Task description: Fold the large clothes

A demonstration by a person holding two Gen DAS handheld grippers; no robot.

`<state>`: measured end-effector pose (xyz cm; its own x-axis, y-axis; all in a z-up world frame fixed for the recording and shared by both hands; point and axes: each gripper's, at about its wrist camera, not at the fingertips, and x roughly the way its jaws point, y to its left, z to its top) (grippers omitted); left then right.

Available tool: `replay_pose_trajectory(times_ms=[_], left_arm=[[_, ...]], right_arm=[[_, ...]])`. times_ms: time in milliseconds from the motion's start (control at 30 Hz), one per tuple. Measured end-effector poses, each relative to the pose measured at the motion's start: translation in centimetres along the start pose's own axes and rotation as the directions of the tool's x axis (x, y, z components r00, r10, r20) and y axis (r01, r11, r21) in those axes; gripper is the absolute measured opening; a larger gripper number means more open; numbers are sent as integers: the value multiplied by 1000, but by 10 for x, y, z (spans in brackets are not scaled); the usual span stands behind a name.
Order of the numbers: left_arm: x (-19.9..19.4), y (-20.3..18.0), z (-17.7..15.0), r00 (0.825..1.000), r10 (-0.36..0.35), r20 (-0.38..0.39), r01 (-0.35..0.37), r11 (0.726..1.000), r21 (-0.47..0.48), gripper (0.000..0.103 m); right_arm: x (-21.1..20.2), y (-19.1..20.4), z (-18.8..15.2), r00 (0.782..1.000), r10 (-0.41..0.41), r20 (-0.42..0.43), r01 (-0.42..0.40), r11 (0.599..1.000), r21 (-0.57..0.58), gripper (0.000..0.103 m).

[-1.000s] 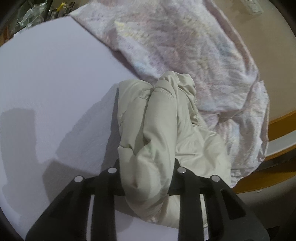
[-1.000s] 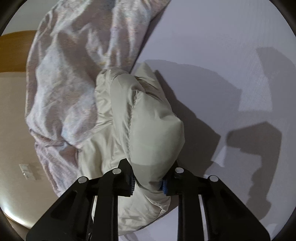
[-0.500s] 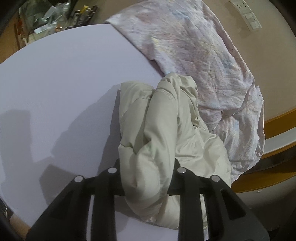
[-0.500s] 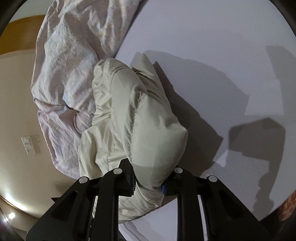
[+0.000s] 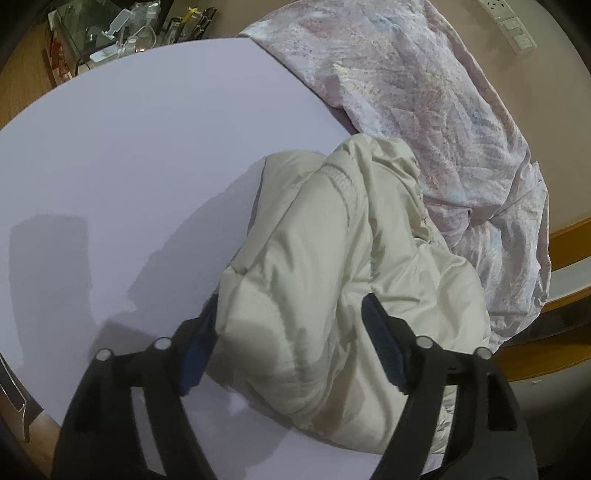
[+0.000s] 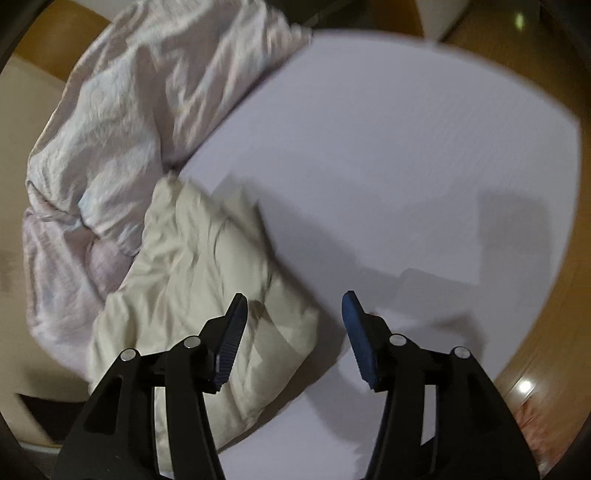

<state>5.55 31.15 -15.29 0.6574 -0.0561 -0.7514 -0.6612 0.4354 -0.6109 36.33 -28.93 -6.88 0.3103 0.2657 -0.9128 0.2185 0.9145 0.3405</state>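
A cream puffy jacket (image 5: 332,258) lies bunched on the white sheet of a bed (image 5: 129,166). My left gripper (image 5: 291,332) is open, its jaws spread on either side of the jacket's near bulge. In the right wrist view the jacket (image 6: 192,266) lies lower left, partly off the sheet's edge. My right gripper (image 6: 293,325) is open and empty, raised above the jacket's right edge and the sheet (image 6: 406,166).
A crumpled pink-white quilt (image 5: 424,110) lies behind and to the right of the jacket, and shows in the right wrist view (image 6: 110,110). A wooden bed frame (image 5: 565,236) runs at right. Wall sockets (image 5: 513,22) and cluttered shelves (image 5: 110,26) sit far back.
Both grippers have opened and let go of the jacket. The jacket has dropped and slumped onto the bed. The right gripper has lifted and swung, blurring its view.
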Motion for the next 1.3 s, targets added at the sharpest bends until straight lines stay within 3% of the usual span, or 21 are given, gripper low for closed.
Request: replay_pose_trajectory(times_ms=[100,200,267,367,533,700,800,933,1033,1167,1300], left_arm=[[6,2,-1,1000,-7,-19,7,1000,-7,78],[13,3,-1,999,-16,-31,15,1000,-15,78],[16,3,0,999,-22,-31,21,999,-25,78],[19,2,1,999,-26,-26,25,999,-32,78],[22,0,2,999,-28,-19,27,999,-44,78],[26,1,3,999,-32,-19,31,998,-63,78],[29,1,3,999,-35,-21,33,997,-71,78],[33,-4,5,999,-41,-26,39,997,-73,78],[36,-7,6,999,-44,-24,42,996,-77,78],[38,-9,8,998,-56,-16,54,994,-91,76],[37,-12,10,998,-67,3,67,994,-90,64]], right_arm=[[0,43,-8,998,60,2,-58,983,-174,55],[9,99,-36,987,147,-69,-162,916,-368,52],[18,123,-53,978,171,-119,-207,874,-440,47],[33,154,-78,959,198,-202,-276,818,-505,40],[50,180,-102,944,198,-263,-316,769,-556,36],[62,184,-118,945,152,-289,-301,749,-590,35],[85,181,-130,948,64,-312,-253,749,-613,36],[103,182,-137,958,15,-288,-206,734,-647,36],[111,190,-143,964,-26,-265,-172,700,-693,36],[115,193,-148,969,-33,-244,-159,671,-724,36],[115,194,-151,968,-13,-250,-178,668,-723,36]])
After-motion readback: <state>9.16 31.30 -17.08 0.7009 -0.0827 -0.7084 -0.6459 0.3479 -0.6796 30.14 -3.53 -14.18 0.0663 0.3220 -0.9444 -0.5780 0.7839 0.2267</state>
